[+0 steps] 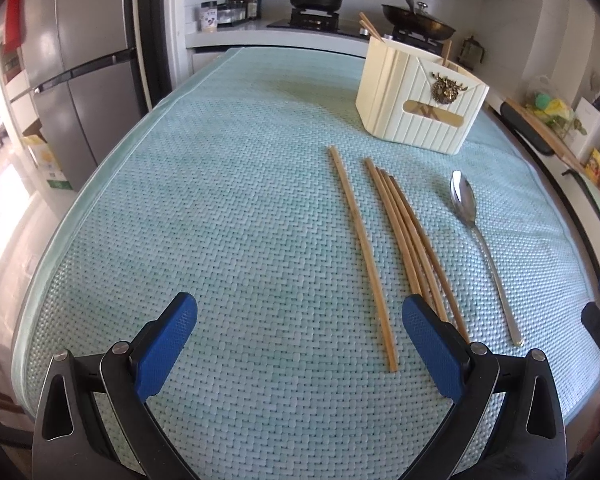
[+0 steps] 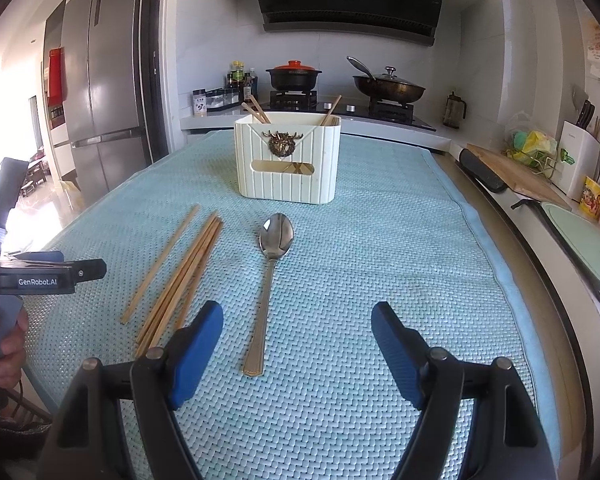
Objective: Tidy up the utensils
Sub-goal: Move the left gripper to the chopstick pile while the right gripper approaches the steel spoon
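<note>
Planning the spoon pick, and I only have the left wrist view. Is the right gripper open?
Observer: Yes. The right gripper is open, with nothing between its fingers.
Operator: Is it lined up on the spoon?
Observer: Nearly. The spoon points away from it, and the handle end lies on the mat just ahead, closer to its left finger than to the right one.
Operator: How is the holder facing from there?
Observer: The holder shows its front squarely to that camera, beyond the spoon's bowl. Chopsticks stick out of it at both ends.
</note>
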{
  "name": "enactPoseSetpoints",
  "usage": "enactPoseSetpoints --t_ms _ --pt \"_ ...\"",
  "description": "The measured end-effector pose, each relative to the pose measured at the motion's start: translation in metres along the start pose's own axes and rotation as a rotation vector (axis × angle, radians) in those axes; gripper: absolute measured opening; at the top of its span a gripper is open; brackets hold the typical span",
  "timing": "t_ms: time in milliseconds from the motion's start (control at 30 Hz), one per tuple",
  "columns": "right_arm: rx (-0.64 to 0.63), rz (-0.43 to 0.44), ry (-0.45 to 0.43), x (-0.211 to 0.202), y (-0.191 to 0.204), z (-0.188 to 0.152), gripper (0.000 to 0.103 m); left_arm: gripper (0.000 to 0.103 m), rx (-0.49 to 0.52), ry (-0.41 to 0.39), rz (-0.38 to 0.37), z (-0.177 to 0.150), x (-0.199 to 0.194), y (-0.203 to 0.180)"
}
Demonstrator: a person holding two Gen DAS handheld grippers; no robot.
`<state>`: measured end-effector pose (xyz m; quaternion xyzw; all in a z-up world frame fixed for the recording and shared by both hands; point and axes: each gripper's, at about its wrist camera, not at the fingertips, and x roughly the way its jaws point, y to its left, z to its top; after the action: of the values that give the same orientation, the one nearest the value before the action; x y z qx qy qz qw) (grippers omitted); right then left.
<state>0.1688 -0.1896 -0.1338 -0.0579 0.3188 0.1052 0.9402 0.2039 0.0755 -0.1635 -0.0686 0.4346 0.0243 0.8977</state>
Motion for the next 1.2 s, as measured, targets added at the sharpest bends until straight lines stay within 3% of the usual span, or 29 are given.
enactPoseSetpoints --t_ms 400,700,1200 --pt "0.003 0.003 0.016 0.005 -0.003 0.001 0.078 0.102 0.051 0.024 0.055 0.039 0.040 -0.015" --pt "0.021 0.021 0.050 0.027 -0.013 0.014 0.078 0.102 0.010 0.086 0.032 0.055 0.072 -0.009" --pt "0.041 0.120 0.172 0.112 -0.006 0.049 0.078 0.102 0.070 0.121 0.113 0.072 0.116 -0.016"
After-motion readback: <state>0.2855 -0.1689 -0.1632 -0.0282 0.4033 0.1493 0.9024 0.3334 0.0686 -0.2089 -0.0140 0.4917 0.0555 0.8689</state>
